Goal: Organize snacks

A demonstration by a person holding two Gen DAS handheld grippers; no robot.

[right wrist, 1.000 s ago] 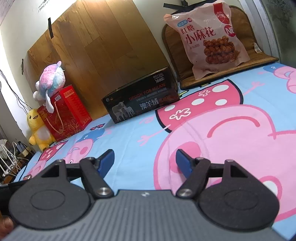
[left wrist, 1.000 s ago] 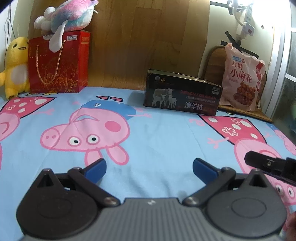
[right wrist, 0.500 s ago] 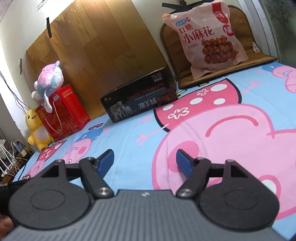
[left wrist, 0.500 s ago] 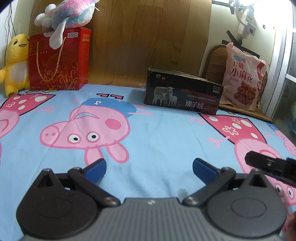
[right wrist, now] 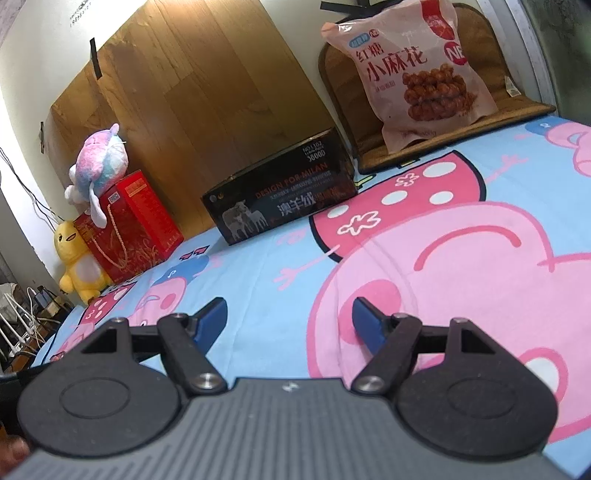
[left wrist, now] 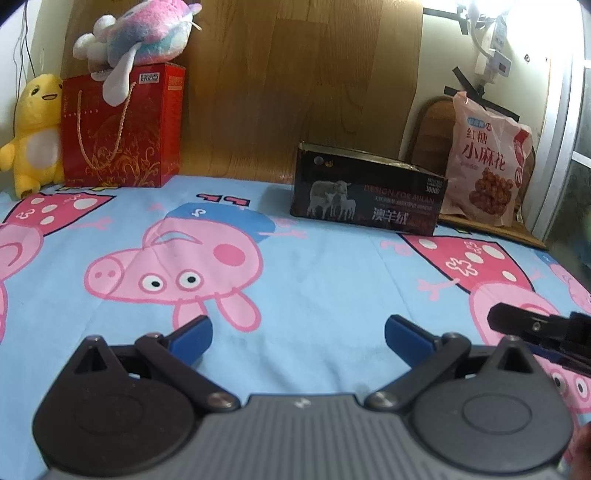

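Observation:
A pink snack bag (left wrist: 484, 166) (right wrist: 417, 70) with red lettering leans upright on a brown cushion at the far right. Left of it lies a black box (left wrist: 369, 195) (right wrist: 284, 195) with sheep pictures, against the wooden board. My left gripper (left wrist: 297, 336) hovers open above the cartoon-pig sheet, nothing between its blue pads. My right gripper (right wrist: 288, 319) is open too, over a large pink pig print, well short of the box and bag. Part of the right gripper shows at the right edge of the left wrist view.
A red gift bag (left wrist: 122, 129) (right wrist: 129, 225) stands at the far left with a pink-blue plush (left wrist: 140, 33) on top and a yellow plush (left wrist: 33, 133) beside it. A brown cushion (right wrist: 443, 147) lies under the snack bag. The blue sheet (left wrist: 314, 277) spreads between grippers and objects.

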